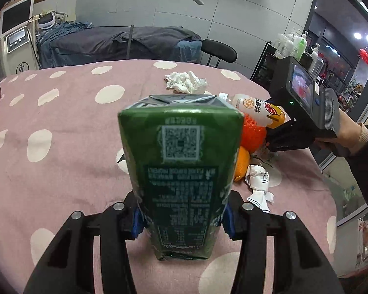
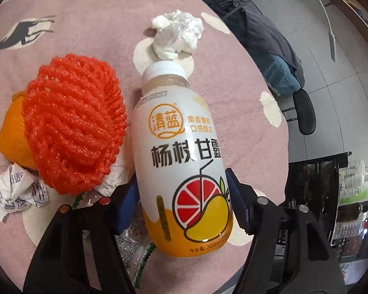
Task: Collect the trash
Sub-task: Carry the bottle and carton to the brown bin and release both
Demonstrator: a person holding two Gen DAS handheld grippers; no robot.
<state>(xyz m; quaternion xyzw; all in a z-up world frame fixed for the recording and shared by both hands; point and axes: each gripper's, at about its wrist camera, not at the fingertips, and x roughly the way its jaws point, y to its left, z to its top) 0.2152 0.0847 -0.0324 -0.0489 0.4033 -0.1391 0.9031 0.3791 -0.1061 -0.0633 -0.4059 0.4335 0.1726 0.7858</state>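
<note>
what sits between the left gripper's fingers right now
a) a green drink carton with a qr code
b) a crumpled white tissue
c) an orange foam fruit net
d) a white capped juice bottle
a: in the left wrist view the green drink carton with a QR code stands between the left gripper, with the blue pads pressing on its sides; the crumpled white tissue lies farther off on the pink spotted cloth.

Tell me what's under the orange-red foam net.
The orange-red foam net drapes over an orange fruit, whose left side shows. Crumpled white paper pokes out below; the rest is covered.
</note>
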